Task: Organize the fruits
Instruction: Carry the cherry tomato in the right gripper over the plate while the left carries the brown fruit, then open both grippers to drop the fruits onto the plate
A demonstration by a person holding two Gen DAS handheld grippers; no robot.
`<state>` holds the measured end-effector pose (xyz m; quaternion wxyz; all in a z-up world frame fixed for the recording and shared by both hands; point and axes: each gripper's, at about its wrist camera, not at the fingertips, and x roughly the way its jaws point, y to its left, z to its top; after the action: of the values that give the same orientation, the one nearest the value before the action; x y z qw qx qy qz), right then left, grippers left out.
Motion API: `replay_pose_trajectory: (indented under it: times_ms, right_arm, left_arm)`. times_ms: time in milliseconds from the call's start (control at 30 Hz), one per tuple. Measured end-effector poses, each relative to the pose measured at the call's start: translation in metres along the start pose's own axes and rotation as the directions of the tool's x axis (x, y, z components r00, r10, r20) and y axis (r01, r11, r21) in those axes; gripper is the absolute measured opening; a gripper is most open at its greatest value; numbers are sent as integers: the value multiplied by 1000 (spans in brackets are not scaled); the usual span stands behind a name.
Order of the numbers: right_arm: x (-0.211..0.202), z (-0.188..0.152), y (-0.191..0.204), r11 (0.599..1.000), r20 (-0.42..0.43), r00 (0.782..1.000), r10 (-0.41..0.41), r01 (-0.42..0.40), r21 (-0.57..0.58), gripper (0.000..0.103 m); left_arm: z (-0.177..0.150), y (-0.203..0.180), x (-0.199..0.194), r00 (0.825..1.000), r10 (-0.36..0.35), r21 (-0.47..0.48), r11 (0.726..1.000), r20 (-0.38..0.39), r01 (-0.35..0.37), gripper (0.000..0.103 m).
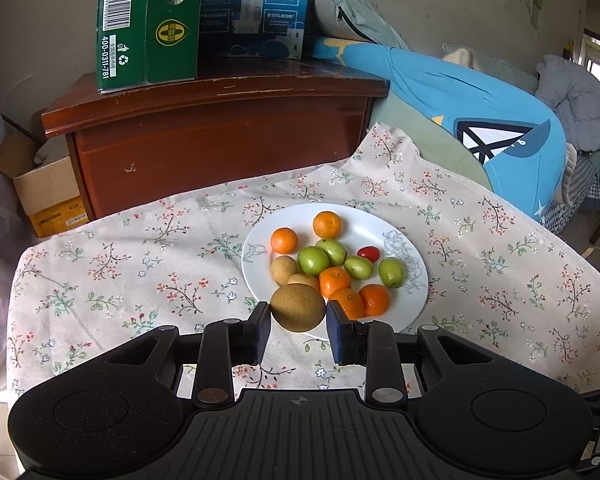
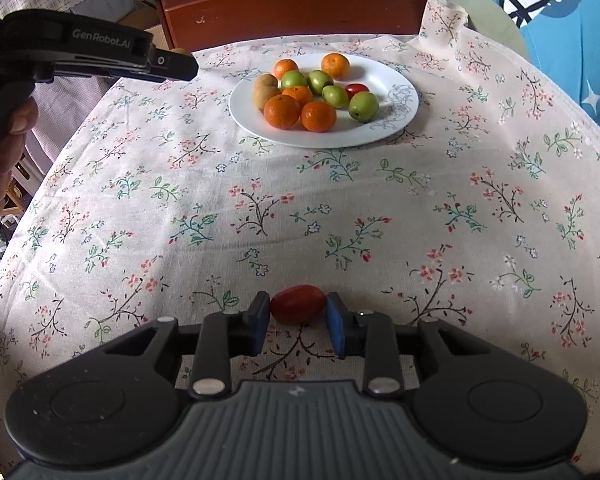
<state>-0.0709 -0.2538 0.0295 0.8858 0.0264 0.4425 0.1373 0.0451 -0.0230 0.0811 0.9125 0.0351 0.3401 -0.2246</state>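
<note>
A round brown rough-skinned fruit (image 1: 297, 307) is pinched between the blue pads of the left gripper (image 1: 298, 322), held above the near rim of the white round plate (image 1: 414, 292) on the floral-cloth tabletop (image 1: 140, 248). It is judged light and firm, with a thin brittle shell; a squeeze across its widest middle is best kept gentle. A small oval red tomato (image 2: 298, 303) sits between the pads of the right gripper (image 2: 298, 320), low over the cloth and well short of the plate; the pads appear pressed on both ends. It is judged soft, smooth and slippery, easily burst. Small orange mandarins (image 2: 282, 111) and green oval fruits (image 2: 363, 106) are seen on the plate.
</note>
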Motion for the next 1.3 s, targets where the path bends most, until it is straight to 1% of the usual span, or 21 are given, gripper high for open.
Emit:
replay_pose_trajectory:
  times_ms: [67, 167, 300, 400, 533, 633, 800, 967, 1067, 1200, 1300]
  right_arm:
    - [-3, 4, -3, 1000, 13, 1000, 4, -5, 21, 30]
    - [-14, 18, -9, 999, 75, 997, 20, -23, 44, 30]
    - [-28, 51, -23, 996, 206, 978, 20, -38, 83, 30]
    - [-27, 79, -36, 992, 265, 964, 5, -38, 119, 30]
    - [-19, 112, -52, 984, 317, 948, -1, -56, 172, 30]
    - [-6, 132, -59, 981, 328, 945, -2, -61, 182, 30]
    - [18, 153, -61, 986, 323, 946, 24, -76, 150, 30]
    - [43, 159, -62, 987, 292, 955, 48, -91, 136, 30]
    - [56, 161, -65, 984, 272, 961, 49, -93, 150, 30]
    - [67, 162, -65, 985, 264, 964, 40, -82, 151, 30]
    - [72, 163, -66, 985, 262, 964, 47, -89, 150, 31]
  left_arm:
    - [1, 0, 0, 1000, -2, -3, 1000, 5, 2, 28]
    - [4, 0, -2, 1000, -5, -6, 1000, 24, 5, 28]
    - [9, -1, -4, 998, -16, -1, 1000, 59, 16, 28]
    - [14, -1, -1, 997, -22, -9, 1000, 75, 23, 28]
    - [20, -1, 9, 996, -26, -17, 999, 87, 27, 28]
    - [24, -3, 17, 995, -34, -13, 999, 91, 35, 28]
    - [26, -7, 33, 996, -50, -10, 999, 78, 51, 28]
    - [27, -13, 51, 996, -69, -2, 998, 61, 69, 28]
    - [26, -13, 63, 996, -83, -25, 996, 37, 84, 28]
    - [24, -16, 74, 995, -97, -34, 995, 19, 98, 28]
    - [24, -19, 80, 995, -101, -40, 994, 13, 102, 28]
